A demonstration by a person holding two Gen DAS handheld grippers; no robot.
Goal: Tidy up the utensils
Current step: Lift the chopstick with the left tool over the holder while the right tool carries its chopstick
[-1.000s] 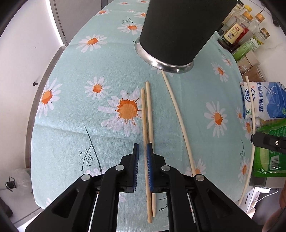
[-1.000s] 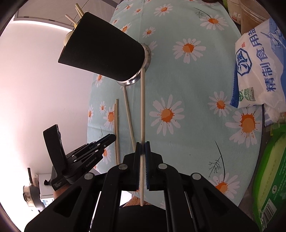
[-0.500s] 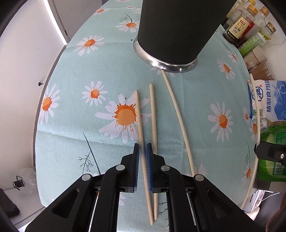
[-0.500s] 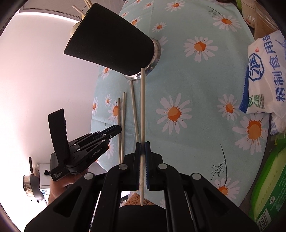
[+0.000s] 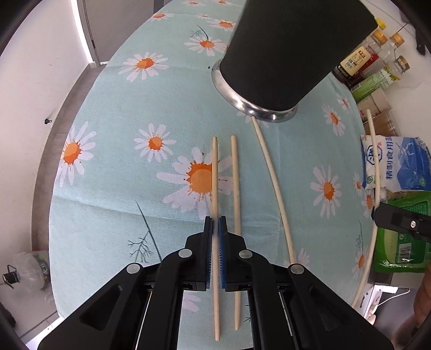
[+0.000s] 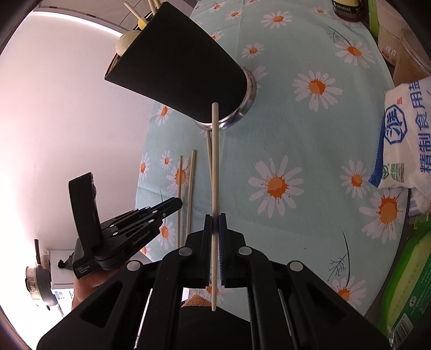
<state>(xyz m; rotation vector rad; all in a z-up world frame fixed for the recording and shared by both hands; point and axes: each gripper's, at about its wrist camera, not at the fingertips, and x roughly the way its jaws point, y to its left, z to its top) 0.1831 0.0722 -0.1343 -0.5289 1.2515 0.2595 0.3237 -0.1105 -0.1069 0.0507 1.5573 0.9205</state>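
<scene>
Holding chopsticks (image 6: 150,4) and spoon (image 6: 124,43): black holder (image 6: 177,62).

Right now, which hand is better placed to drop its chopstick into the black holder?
Right. Its tongs hold a chopstick lifted, tip near the holder; the left tongs sit low over the tablecloth.

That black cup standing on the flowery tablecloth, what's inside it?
From the right wrist view, pale stick ends and a rounded cream-coloured handle poke out above the rim of the black cup. Its dark wall hides everything lower, so their number and full shapes cannot be seen.
</scene>
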